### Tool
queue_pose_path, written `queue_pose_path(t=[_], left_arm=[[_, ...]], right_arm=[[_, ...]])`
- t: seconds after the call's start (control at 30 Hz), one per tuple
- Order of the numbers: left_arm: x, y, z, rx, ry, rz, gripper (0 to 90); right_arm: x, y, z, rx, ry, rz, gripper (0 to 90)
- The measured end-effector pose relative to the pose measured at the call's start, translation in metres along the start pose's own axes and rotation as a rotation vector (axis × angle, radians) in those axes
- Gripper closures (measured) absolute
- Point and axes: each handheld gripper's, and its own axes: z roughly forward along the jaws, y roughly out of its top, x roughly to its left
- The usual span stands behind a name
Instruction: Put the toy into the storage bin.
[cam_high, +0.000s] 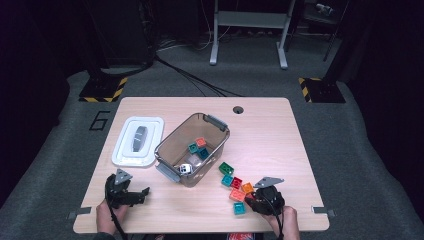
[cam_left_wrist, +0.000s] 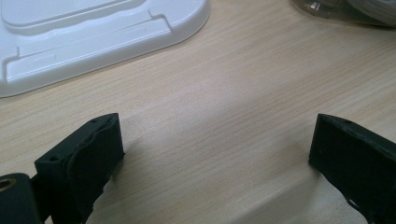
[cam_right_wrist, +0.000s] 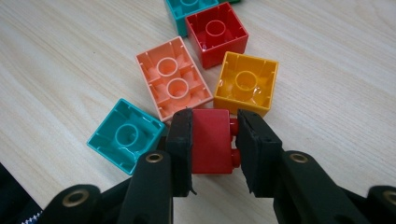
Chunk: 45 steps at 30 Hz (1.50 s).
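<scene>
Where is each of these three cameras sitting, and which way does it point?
High view: above the person's table edge, looking forward and down at the light wooden table; hands and both claws show.
Left gripper view: rides the left claw, facing the flat white plastic lid; open jaws show.
Right gripper view: rides the right claw, shut on a red plastic brick.
Shared: the lid shows in the high view too.

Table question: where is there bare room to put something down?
The table is bare right of the bin, and between the lid and the left gripper. It is crowded among the blocks by the right gripper.
</scene>
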Motion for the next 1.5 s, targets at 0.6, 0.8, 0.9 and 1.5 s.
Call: queue_pose_path(t=[0.6,0.8,0.9,1.5], left_arm=[[0.000,0.000,-0.001,0.008,-0.001,0.001,2.9],[0.000,0.000,-0.001,0.009,-0.003,0.001,2.8],[0.000,0.000,0.000,0.005,0.000,0.000,2.9],[0.000,0.000,0.000,0.005,-0.003,0.000,2.9]], right_arm=[[-0.008,-0.003,-0.007,-0.020,-0.016,0.030,69.1],[-0.007,-0.005,0.001,0.010,-0.029,0.017,65.8],[-0.005,-0.006,0.008,0.047,-0.051,0.008,66.0],[-0.009,0.000,-0.001,-0.020,-0.046,0.035,67.3]])
